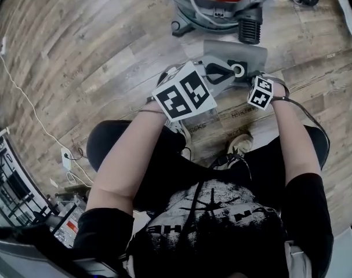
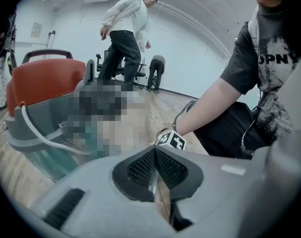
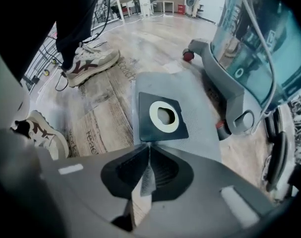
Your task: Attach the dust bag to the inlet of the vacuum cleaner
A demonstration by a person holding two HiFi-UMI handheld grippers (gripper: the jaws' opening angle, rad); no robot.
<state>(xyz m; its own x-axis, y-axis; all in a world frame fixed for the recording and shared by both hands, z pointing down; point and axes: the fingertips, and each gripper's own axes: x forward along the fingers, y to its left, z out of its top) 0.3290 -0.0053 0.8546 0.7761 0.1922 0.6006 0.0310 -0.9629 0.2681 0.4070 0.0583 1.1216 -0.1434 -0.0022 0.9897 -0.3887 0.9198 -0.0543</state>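
Floor: pale wood-look planks (image 1: 77, 57) under both pairs of fingers (a bright, white-walled room beyond).
Dust bag: flat grey fabric (image 3: 162, 86) on the floor just ahead of the right fingers, with a dark square collar (image 3: 148, 128) and a cream ring.
Right gripper (image 3: 149, 145): pinched on the bag's near edge, at the collar.
Left gripper (image 2: 154, 150): tips together; anything between them is unclear.
Vacuum cleaner (image 1: 222, 4): orange lid, grey tub, beyond the bag, cropped at the top.
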